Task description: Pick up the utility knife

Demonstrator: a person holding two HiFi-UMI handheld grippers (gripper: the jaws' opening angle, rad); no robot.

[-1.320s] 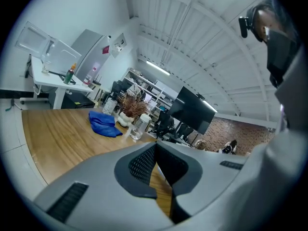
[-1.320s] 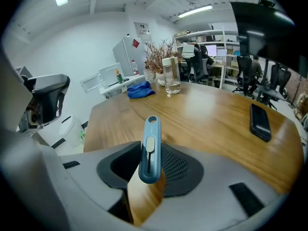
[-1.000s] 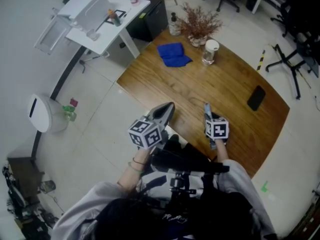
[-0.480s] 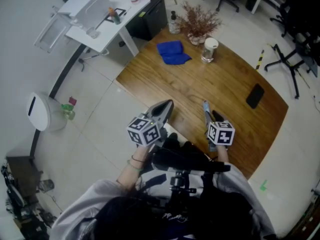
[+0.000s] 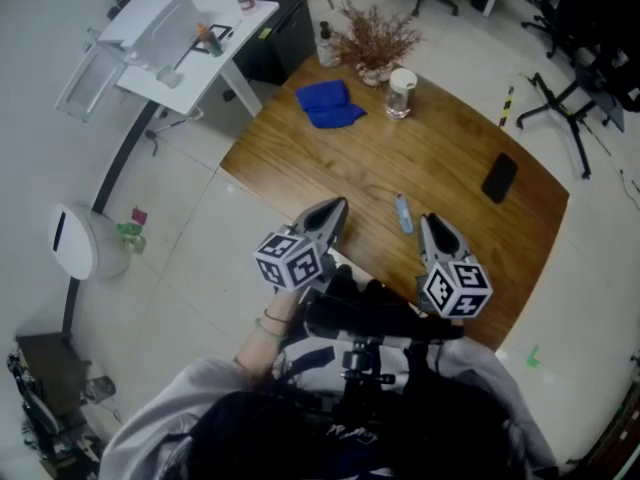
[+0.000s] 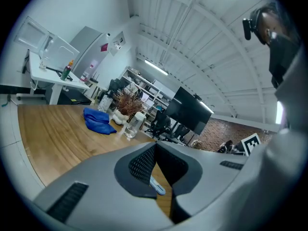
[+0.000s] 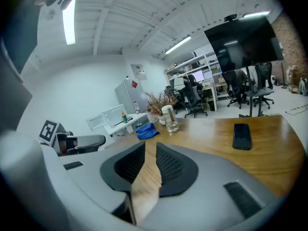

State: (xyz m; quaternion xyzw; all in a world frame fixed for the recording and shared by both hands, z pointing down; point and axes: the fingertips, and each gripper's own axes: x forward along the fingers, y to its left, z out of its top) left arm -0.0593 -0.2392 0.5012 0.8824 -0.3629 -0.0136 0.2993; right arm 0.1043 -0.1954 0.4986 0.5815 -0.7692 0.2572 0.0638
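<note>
The slim pale-blue utility knife (image 5: 402, 213) lay on the brown wooden worktop (image 5: 450, 158) between the left tool (image 5: 337, 209), pressed together, and the empty right tool (image 5: 430, 221), narrowly spread after just closing.

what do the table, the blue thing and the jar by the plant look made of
Table: wood or wood veneer, by the brown grain lines; light sheen.
Blue thing: soft matte cloth, by its rumpled folds.
Jar: clear glass or plastic, see-through body; white lid, probably plastic.
</note>
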